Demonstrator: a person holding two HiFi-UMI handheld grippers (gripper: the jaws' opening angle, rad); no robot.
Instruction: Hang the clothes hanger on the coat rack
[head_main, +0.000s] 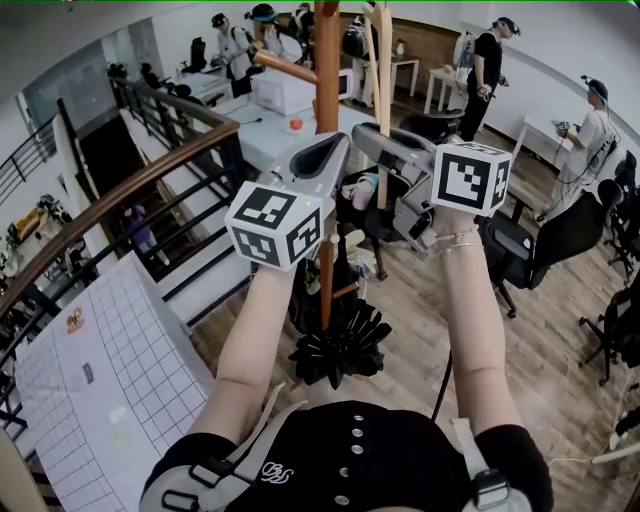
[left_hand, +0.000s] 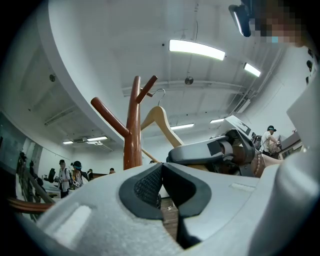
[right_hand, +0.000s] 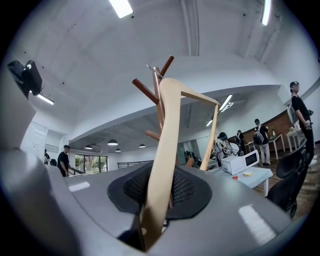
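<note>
Though near rack (right_hand: 144, 90) — hanger (right_hand: 167, 130) in right claw (right_hand: 159, 192)

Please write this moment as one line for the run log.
right gripper: shut on wooden hanger | left gripper: shut, empty | coat rack: hanger top beside upper prongs, hooked or not unclear

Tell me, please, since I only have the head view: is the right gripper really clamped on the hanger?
Observer: Yes, its own view shows the right gripper shut on one wooden arm of the hanger.
Operator: And the left one?
Observer: The left gripper has its jaws together, nothing between them.
Operator: How near is the rack?
Observer: The hanger's top stands beside the coat rack's upper fork. I cannot tell whether they touch.
</note>
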